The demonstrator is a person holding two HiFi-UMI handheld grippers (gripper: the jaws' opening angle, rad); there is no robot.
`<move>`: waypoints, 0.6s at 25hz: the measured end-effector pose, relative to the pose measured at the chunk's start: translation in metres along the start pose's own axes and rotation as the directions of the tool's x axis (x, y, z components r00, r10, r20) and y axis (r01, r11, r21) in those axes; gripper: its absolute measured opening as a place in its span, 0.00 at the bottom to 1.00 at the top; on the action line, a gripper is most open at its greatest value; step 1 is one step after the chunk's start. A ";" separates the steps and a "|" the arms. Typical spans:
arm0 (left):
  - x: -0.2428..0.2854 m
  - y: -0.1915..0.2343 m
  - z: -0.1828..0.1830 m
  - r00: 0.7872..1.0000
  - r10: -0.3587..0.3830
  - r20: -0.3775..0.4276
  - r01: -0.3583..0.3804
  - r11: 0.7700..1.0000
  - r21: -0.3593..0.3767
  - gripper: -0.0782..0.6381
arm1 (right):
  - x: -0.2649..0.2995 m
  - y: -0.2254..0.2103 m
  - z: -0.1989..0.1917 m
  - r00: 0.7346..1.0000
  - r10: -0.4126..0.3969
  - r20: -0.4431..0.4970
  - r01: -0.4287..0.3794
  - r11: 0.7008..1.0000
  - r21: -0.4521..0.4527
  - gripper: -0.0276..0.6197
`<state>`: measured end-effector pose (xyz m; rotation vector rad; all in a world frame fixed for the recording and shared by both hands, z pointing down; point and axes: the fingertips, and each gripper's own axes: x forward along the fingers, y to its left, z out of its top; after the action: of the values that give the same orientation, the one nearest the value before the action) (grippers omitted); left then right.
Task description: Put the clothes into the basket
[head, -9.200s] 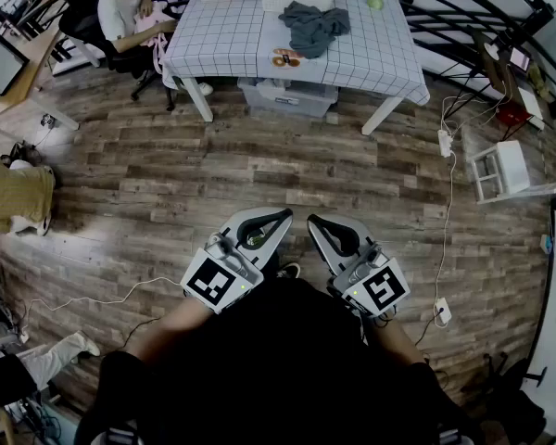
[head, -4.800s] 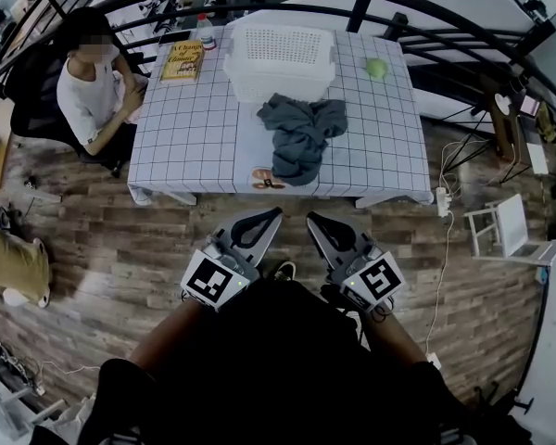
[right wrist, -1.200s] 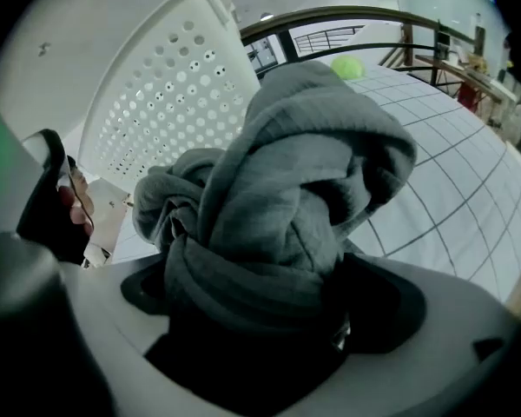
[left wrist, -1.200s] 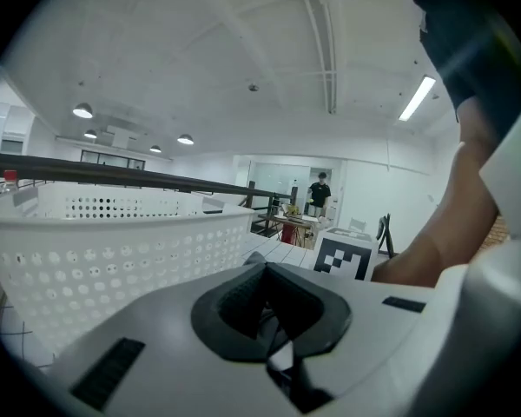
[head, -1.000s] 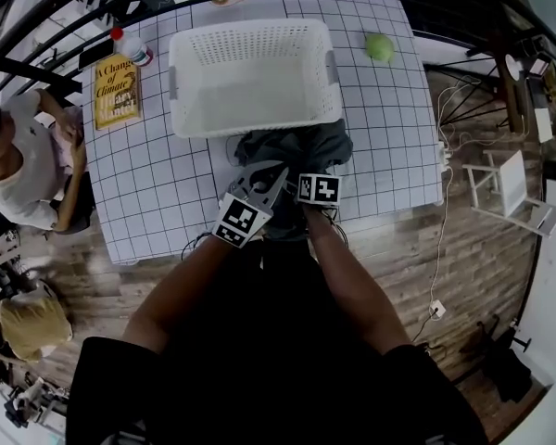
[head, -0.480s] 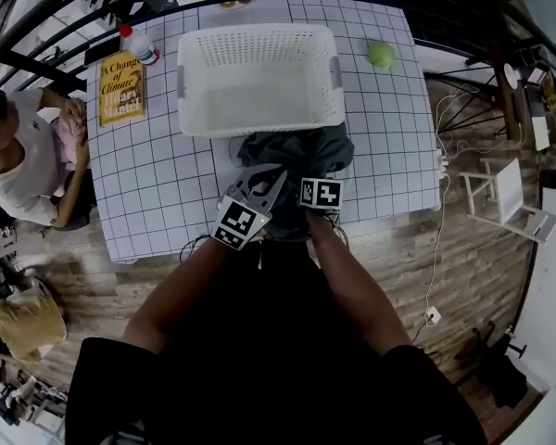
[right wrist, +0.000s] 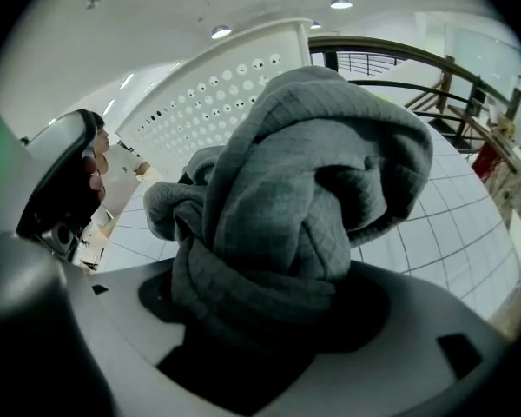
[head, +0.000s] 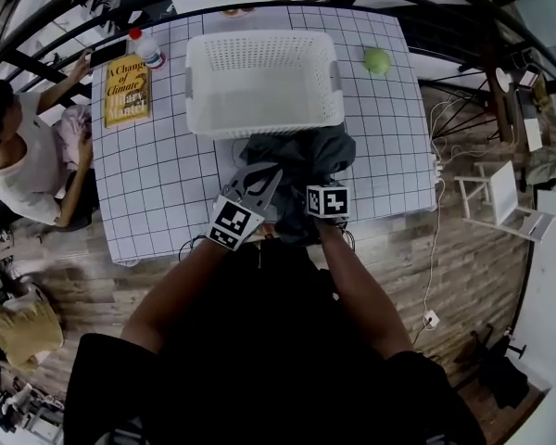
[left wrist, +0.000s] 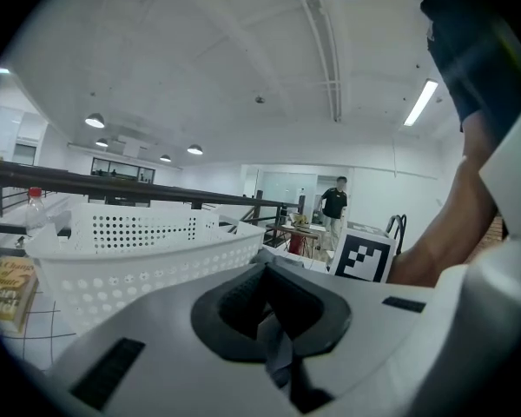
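While the left tool [head: 267, 174] hovers pressed together and empty over the tabletop [head: 167, 184], the right tool [right wrist: 269, 298] is closing its jaws on the grey clothes [right wrist: 304, 181], bunched between them just before the basket [head: 264, 123]. That's the grab. Next, I'd say: firm pinch, lift over the near rim, release inside.

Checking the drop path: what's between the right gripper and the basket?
Only the grey garment, heaped by the basket; the right gripper is closing its jaws on the cloth. Nothing else there, per head view.
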<state>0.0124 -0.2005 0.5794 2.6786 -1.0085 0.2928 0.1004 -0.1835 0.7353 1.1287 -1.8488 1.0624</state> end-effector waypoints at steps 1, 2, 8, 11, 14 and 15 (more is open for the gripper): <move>-0.002 0.000 0.002 1.000 0.000 0.004 0.000 1.000 0.003 0.11 | -0.004 0.002 0.001 1.000 0.002 0.001 -0.002 1.000 -0.017 0.62; -0.004 0.000 0.004 1.000 0.001 0.008 -0.001 1.000 0.004 0.11 | -0.008 0.004 0.002 1.000 0.009 0.001 -0.009 0.999 -0.032 0.62; -0.016 -0.003 0.017 0.999 0.000 0.034 0.000 1.000 0.010 0.11 | -0.032 0.013 0.000 1.000 0.006 -0.011 -0.007 0.992 -0.128 0.62; -0.022 -0.006 0.025 0.999 -0.008 0.045 0.007 1.000 0.021 0.11 | -0.043 0.018 -0.006 1.000 0.014 -0.016 -0.016 0.991 -0.135 0.62; -0.029 -0.009 0.034 0.998 -0.014 0.058 0.013 1.000 0.027 0.11 | -0.056 0.021 -0.011 1.000 0.002 -0.019 -0.005 0.986 -0.168 0.62; -0.031 -0.010 0.038 0.998 -0.015 0.062 0.013 1.000 0.028 0.11 | -0.061 0.023 -0.012 1.000 0.002 -0.018 -0.005 0.983 -0.183 0.62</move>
<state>-0.0002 -0.1858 0.5333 2.7346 -1.0098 0.2233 0.1034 -0.1460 0.6812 1.0051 -1.8921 0.8805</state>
